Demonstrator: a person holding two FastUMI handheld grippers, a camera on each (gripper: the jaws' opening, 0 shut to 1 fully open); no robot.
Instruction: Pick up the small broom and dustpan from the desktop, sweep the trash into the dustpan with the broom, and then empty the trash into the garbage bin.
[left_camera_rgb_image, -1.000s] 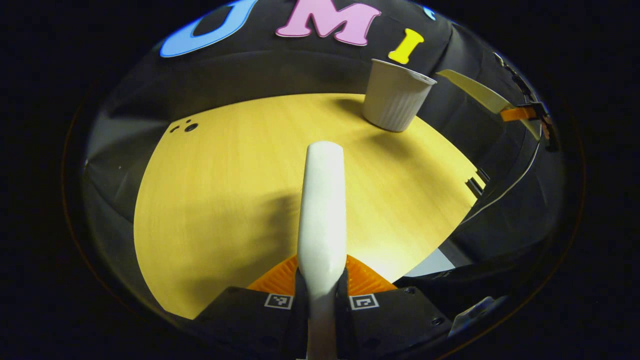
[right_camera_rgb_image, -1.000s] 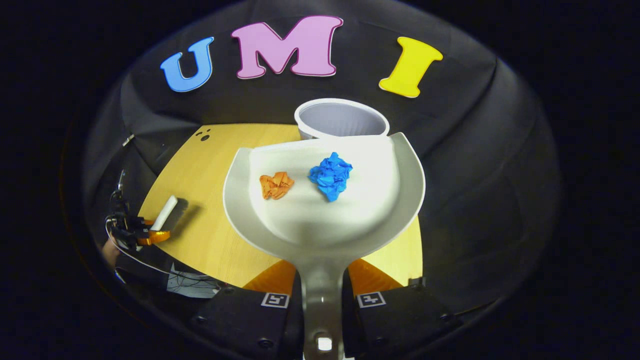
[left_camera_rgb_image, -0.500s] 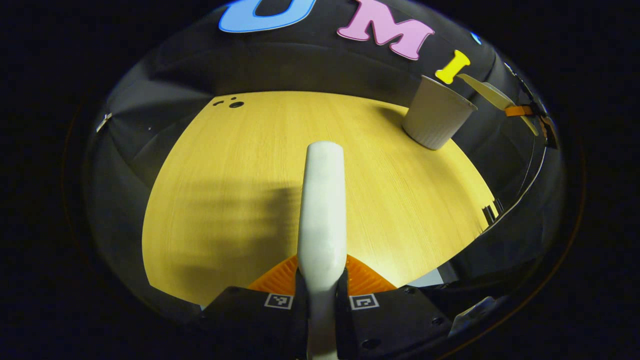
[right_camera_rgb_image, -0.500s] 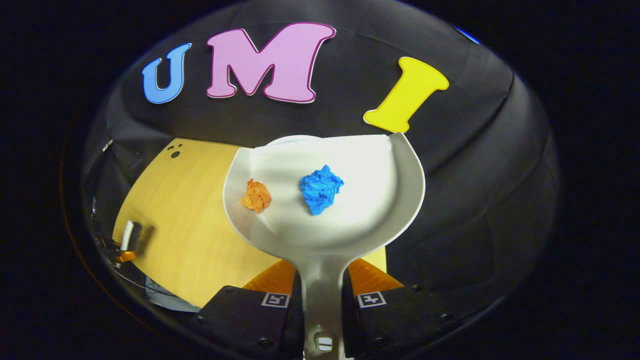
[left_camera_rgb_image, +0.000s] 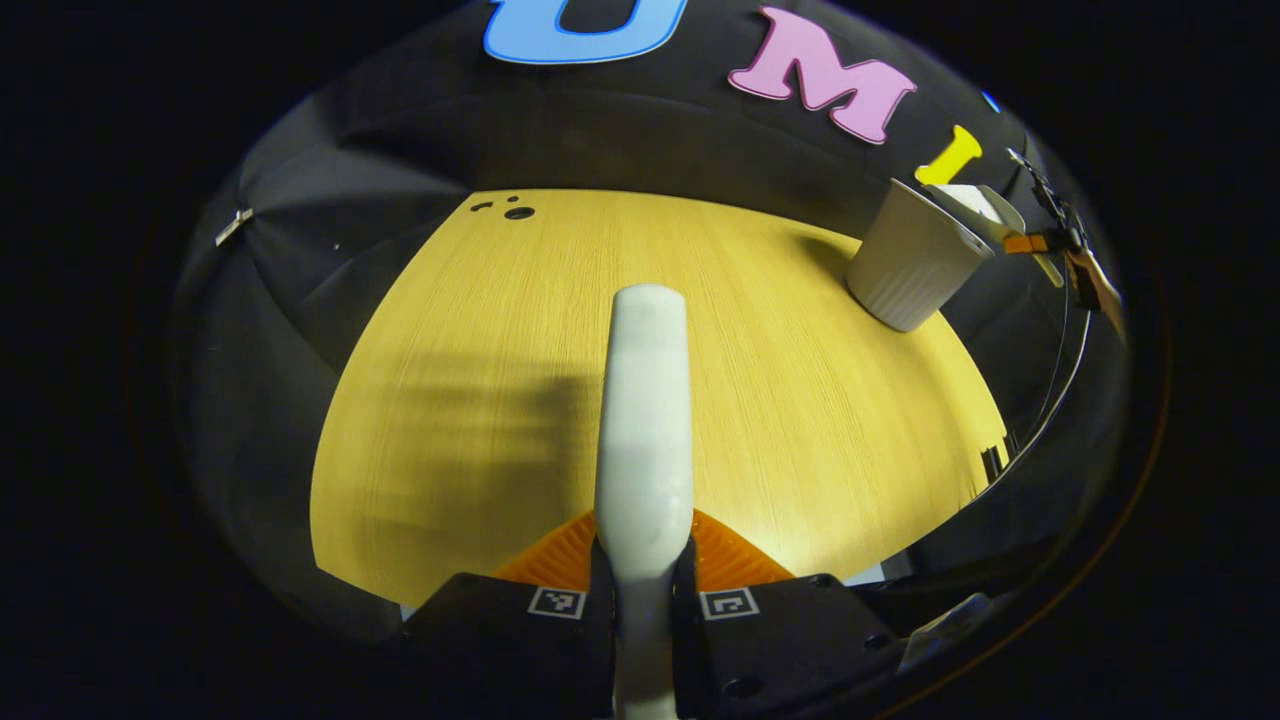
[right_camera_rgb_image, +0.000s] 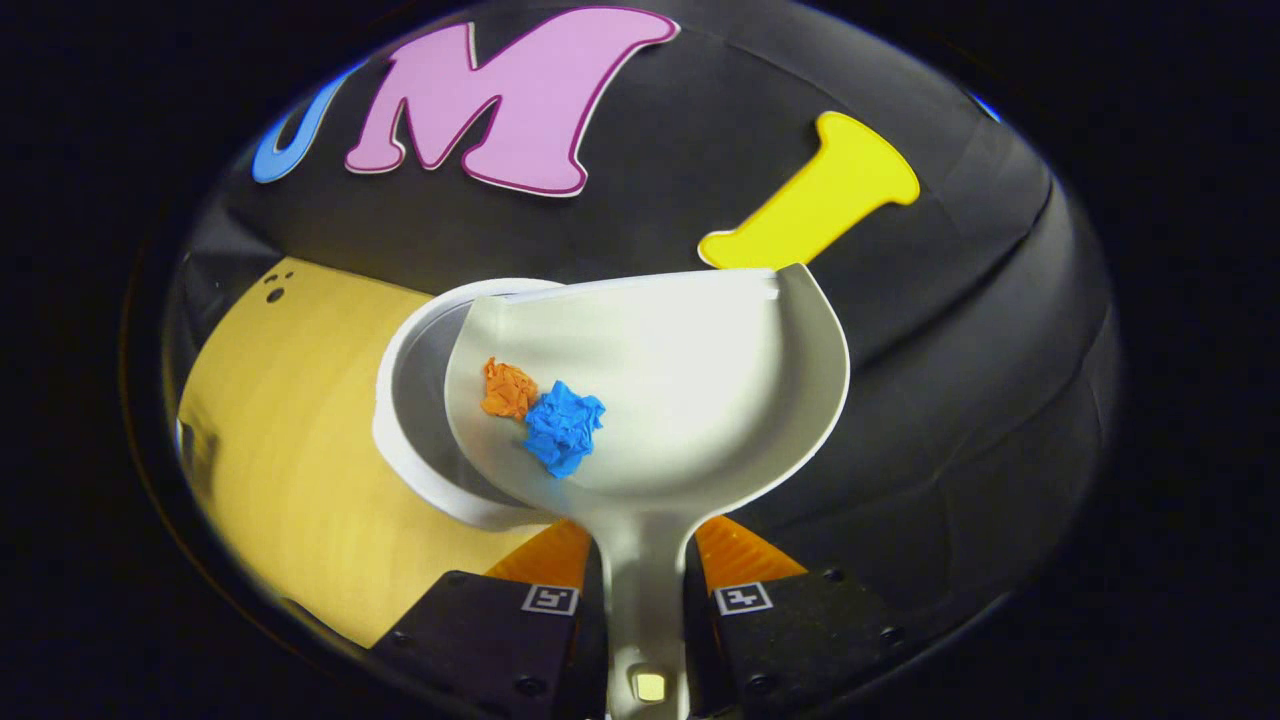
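My left tongs (left_camera_rgb_image: 642, 560) are clamped on the broom handle (left_camera_rgb_image: 645, 400), both fingers pressing its sides, held level over the surface (left_camera_rgb_image: 480, 400). My right tongs (right_camera_rgb_image: 640, 565) grip the dustpan (right_camera_rgb_image: 700, 380) by its stem, rolled toward their own left.

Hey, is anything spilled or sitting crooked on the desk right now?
Nothing spilled. The white plastic dustpan, tilted over the white ribbed garbage bin, holds the orange paper wad and blue paper wad, bunched at its lower side. That tilt suits emptying.
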